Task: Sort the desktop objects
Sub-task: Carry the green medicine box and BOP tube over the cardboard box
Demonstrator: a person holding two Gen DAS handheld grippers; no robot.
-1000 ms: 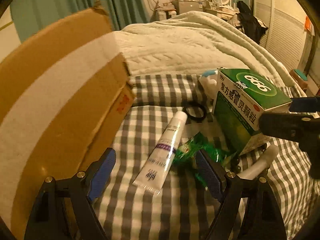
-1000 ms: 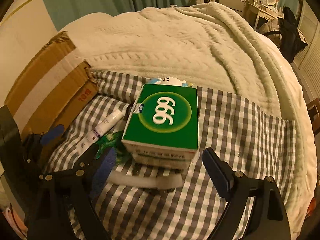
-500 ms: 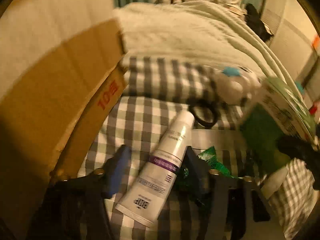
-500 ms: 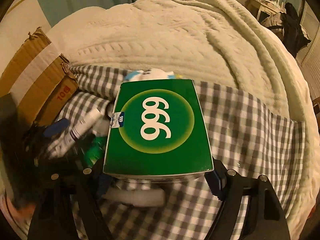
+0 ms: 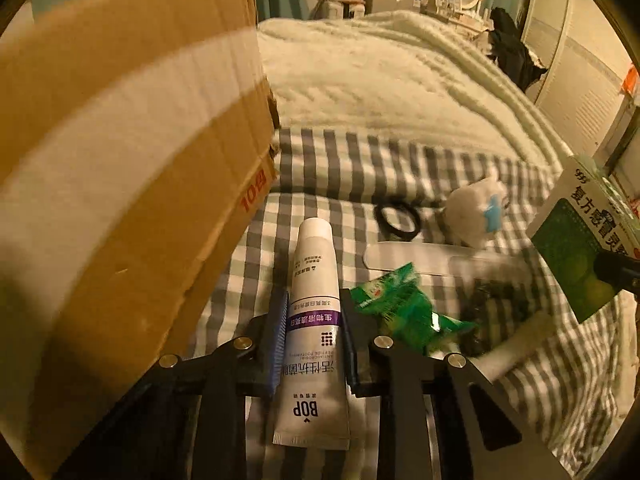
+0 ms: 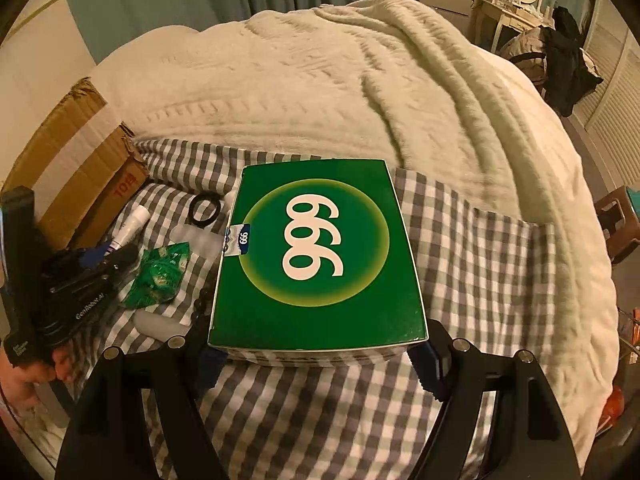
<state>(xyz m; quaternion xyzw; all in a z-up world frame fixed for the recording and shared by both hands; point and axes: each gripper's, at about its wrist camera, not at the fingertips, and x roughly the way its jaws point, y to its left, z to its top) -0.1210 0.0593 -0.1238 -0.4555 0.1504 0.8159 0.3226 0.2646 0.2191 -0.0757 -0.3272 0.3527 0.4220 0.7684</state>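
Observation:
A white toothpaste tube (image 5: 314, 264) with a purple band lies on the grey checked cloth (image 5: 360, 160), cap pointing away. My left gripper (image 5: 314, 300) straddles it, its jaws closing, and both blue pads touch the tube's sides. In the right wrist view, my right gripper (image 6: 320, 360) is shut on the near end of a green box (image 6: 316, 248) marked 999 and holds it above the cloth. The same green box (image 5: 576, 264) shows at the right edge of the left wrist view. The left gripper (image 6: 100, 256) and the tube (image 6: 130, 226) show at far left.
A big taped cardboard box (image 5: 120, 160) stands close on the left. Beside the tube lie a green sachet (image 5: 400, 308), a black hair tie (image 5: 398, 218), a white plush toy (image 5: 476, 216), a flat white strip (image 5: 408, 258) and dark beads (image 5: 492, 308). A cream blanket (image 6: 320, 80) is heaped behind.
My left gripper came forward over the tube and its jaws closed in to the tube's sides. My right gripper closed on the green box and raised it, uncovering the plush toy and beads.

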